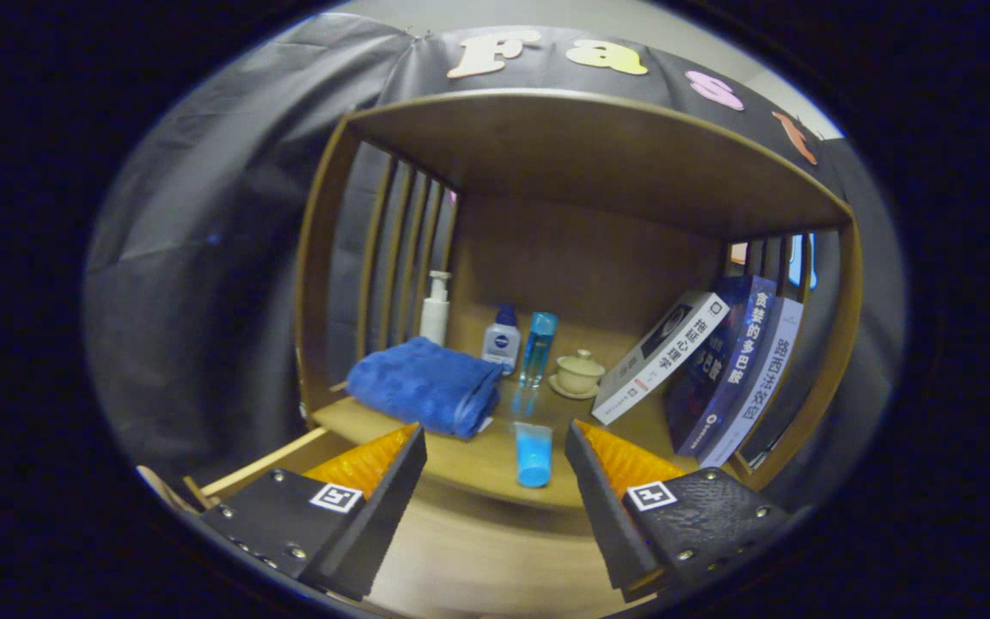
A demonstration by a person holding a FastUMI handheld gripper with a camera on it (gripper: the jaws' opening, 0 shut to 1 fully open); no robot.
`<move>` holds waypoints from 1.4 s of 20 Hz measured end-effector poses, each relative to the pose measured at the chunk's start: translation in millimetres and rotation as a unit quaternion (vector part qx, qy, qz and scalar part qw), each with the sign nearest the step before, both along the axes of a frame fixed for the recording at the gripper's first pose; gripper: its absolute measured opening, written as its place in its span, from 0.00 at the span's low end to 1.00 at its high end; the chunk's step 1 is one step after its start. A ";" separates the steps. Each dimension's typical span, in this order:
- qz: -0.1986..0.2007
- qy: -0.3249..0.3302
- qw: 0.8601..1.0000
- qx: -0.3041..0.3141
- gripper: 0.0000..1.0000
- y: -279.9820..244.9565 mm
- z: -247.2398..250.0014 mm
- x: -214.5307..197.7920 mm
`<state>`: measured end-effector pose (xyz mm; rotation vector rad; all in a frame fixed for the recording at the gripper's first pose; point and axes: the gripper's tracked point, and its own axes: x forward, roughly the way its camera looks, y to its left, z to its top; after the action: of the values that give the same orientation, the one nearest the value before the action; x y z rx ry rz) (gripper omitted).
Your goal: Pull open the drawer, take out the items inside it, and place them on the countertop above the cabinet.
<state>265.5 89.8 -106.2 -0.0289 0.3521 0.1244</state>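
Countertop above the cabinet carries a small blue cup just ahead of the gripper, whose fingers stand spread and empty, a folded blue towel, bottles, a lidded teacup, leaning books; the drawer, possibly below, is unclear.

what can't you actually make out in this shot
- Drawer: in the gripper view just its wooden edge shows beside the open gripper; the fingers cover the inside.
- Blue tube: lies on the countertop between the fingers; its print is too small.
- Books: the rear ones are hidden by the leaning front book.
- Behind the blue towel: hidden.
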 end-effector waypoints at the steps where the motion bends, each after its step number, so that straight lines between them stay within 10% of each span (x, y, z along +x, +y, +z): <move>1: 0.009 0.001 1.000 0.017 0.96 4.2 0.9 -16.8; 13: -0.002 -0.003 0.999 0.033 0.97 4.3 -60.4 -187.1; 28: -0.082 -0.010 0.996 -0.028 0.96 -15.1 -111.6 -197.0</move>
<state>68.5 74.7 -217.8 -0.0568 0.3361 -0.0486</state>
